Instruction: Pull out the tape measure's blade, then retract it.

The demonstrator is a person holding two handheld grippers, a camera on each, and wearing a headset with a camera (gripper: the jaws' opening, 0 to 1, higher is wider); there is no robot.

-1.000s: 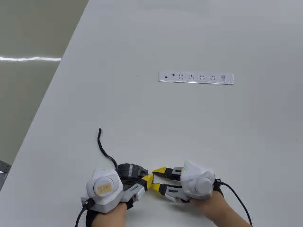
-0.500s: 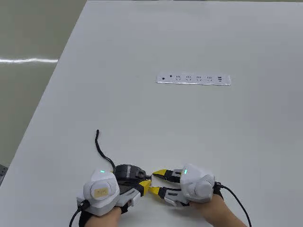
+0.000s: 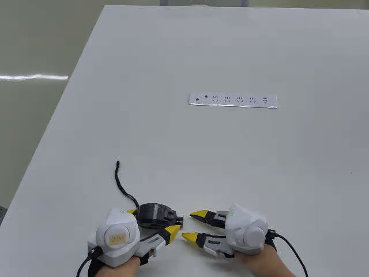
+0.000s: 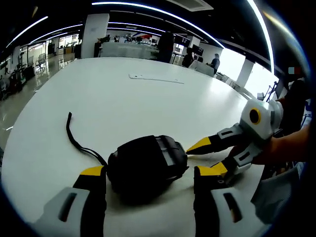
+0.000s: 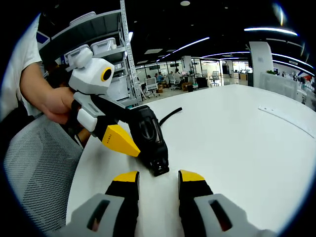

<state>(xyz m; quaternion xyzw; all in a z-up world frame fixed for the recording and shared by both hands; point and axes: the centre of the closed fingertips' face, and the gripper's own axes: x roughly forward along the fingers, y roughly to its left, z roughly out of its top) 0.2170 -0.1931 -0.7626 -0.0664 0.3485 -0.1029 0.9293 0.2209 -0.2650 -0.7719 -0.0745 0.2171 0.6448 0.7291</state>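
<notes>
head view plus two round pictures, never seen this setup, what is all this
There is no robot: a person holds a two-jaw gripper in each hand. The head view comes from a headset and looks down on a white table. Each round picture comes from a camera on one gripper, looking along its yellow-tipped jaws. The left gripper clamps a black tape measure with a strap. The right gripper is open, facing the tape's nose. A power strip lies farther off.
</notes>
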